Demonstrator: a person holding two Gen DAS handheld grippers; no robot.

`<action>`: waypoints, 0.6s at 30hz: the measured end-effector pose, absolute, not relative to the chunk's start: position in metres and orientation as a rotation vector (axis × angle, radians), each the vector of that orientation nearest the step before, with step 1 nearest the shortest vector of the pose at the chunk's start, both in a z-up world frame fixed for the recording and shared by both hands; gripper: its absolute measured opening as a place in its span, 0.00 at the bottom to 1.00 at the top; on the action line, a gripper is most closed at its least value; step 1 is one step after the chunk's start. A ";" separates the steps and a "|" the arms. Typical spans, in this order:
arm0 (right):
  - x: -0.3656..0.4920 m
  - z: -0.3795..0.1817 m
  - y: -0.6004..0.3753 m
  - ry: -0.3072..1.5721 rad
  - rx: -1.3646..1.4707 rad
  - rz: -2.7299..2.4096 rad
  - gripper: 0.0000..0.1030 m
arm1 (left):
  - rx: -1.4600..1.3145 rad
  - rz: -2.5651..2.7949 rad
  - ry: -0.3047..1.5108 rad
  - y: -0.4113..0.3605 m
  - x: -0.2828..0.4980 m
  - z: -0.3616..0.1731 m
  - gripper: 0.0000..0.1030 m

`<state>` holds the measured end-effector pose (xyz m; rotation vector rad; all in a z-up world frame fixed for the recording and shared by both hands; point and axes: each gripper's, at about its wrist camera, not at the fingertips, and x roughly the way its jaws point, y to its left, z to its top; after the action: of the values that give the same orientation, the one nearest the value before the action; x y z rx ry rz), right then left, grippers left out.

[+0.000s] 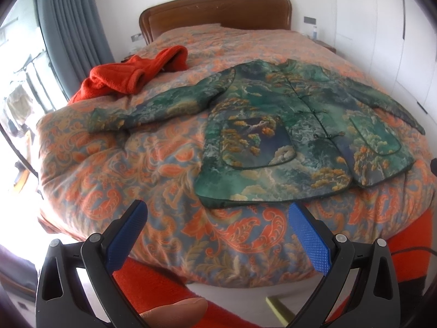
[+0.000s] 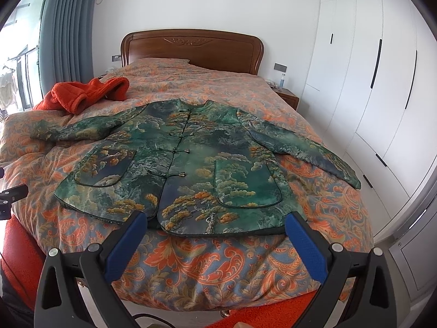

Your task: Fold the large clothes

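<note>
A green patterned jacket (image 1: pixel 295 125) with knot buttons and two patch pockets lies flat, front up, on the bed, both sleeves spread out; it also shows in the right wrist view (image 2: pixel 191 164). My left gripper (image 1: pixel 217 207) is open and empty, held above the foot of the bed, just short of the jacket's hem at its left corner. My right gripper (image 2: pixel 214 218) is open and empty, its fingertips over the jacket's hem on the right half. Neither touches the cloth.
An orange fleece garment (image 1: pixel 128 76) lies crumpled at the far left of the bed, also in the right wrist view (image 2: pixel 84 93). The floral duvet (image 2: pixel 213 262) covers the bed. A wooden headboard (image 2: pixel 191 46), grey curtain (image 2: pixel 65 32), white wardrobes (image 2: pixel 368 82), nightstand (image 2: pixel 286 95).
</note>
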<state>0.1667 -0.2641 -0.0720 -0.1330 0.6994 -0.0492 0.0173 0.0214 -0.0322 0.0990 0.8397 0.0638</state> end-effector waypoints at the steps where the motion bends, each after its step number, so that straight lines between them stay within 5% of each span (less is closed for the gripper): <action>1: 0.167 -0.072 -0.264 0.700 -0.132 -0.049 1.00 | 0.095 0.062 0.837 0.022 0.017 -0.032 1.00; 18: 0.160 -0.050 -0.281 0.606 -0.161 -0.091 1.00 | 0.102 0.034 0.637 0.025 0.023 -0.004 1.00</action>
<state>0.1604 -0.2807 -0.0496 -0.1609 0.6062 -0.0905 0.0228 0.0249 -0.0039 0.1017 0.6367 0.0337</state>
